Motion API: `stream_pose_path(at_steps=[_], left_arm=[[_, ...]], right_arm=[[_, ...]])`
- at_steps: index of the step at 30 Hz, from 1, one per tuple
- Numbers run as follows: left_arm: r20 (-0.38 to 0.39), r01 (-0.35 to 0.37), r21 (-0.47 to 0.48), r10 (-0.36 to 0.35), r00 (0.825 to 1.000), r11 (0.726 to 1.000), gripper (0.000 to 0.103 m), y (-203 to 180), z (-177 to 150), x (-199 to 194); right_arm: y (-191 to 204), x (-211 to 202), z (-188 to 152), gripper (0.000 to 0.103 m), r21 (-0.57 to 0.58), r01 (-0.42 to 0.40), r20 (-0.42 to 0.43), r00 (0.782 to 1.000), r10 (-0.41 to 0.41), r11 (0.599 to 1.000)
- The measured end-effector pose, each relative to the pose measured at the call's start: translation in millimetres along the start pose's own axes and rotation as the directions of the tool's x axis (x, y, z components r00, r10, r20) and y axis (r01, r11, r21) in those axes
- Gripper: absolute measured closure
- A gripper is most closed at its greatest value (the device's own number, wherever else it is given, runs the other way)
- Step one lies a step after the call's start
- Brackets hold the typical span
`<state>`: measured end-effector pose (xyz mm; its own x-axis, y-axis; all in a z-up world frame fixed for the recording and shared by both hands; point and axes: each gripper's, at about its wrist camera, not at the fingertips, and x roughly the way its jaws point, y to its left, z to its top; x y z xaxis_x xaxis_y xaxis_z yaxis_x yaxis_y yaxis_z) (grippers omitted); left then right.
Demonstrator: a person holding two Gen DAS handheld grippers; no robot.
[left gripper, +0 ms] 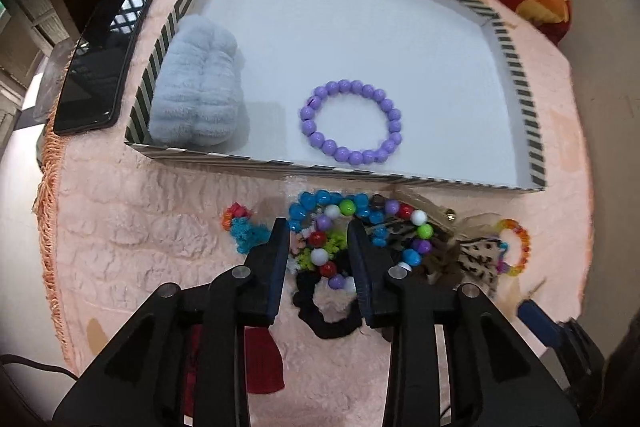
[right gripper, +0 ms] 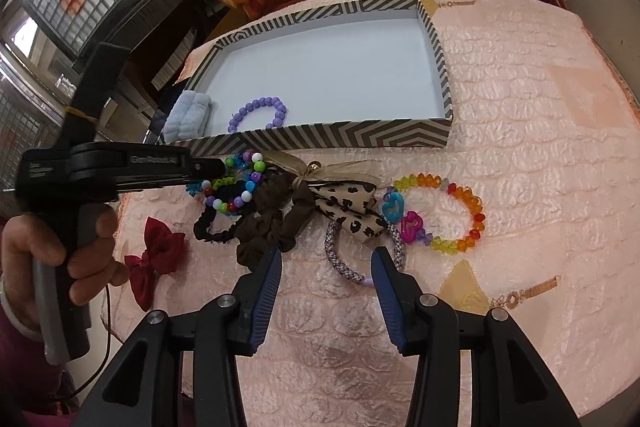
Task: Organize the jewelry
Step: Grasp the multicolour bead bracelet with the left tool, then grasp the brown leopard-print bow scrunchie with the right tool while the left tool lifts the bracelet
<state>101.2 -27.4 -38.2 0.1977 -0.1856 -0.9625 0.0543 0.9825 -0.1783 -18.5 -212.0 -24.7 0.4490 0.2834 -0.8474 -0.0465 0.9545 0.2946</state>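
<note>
The left claw [left gripper: 318,227] points down with its jaws spread, a bracelet of mixed coloured beads [left gripper: 332,239] lying between them unpinched. Beyond it, the striped tray [left gripper: 256,159] holds a purple bead bracelet [left gripper: 351,117] and a pale blue fluffy scrunchie [left gripper: 198,91]. The right claw [right gripper: 326,259] hangs spread, a woven bangle [right gripper: 360,267] lying between its tips, with an orange-yellow bracelet [right gripper: 460,211] to its right.

Left wrist view steeply down, close over striped tray [left gripper: 516,67], right wrist view farther back, sharing tray [right gripper: 320,141].
</note>
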Motion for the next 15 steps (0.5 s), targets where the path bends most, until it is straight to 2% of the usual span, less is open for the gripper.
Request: stream_pose_path(at_steps=[3, 4, 5, 8, 15], left_arm=[[-0.011, -0.004, 0.025, 0.005, 1.0, 1.0, 0.078, -5, 3, 9], [-0.007, -0.011, 0.035, 0.012, 1.0, 0.999, 0.083, -6, 4, 11], [-0.004, -0.013, 0.042, 0.013, 1.0, 0.999, 0.092, -7, 5, 12], [-0.002, 0.013, 0.041, -0.013, 1.0, 0.999, 0.095, -5, 6, 10], [0.069, 0.075, 0.05, -0.079, 0.994, 0.996, 0.095, -1, 7, -28]], right_arm=[[-3, 0, -1, 0.058, 0.009, 0.003, 0.001, 1.0, -0.003, 1.0], [-4, 0, -1, 0.058, 0.013, 0.002, 0.001, 1.0, -0.002, 1.0], [-5, 0, -1, 0.058, 0.017, 0.002, 0.002, 1.0, -0.002, 1.0], [-5, -1, -1, 0.058, 0.019, 0.0, 0.005, 1.0, 0.0, 1.0], [2, 2, 4, 0.058, -0.002, -0.013, 0.01, 1.0, 0.013, 1.0]])
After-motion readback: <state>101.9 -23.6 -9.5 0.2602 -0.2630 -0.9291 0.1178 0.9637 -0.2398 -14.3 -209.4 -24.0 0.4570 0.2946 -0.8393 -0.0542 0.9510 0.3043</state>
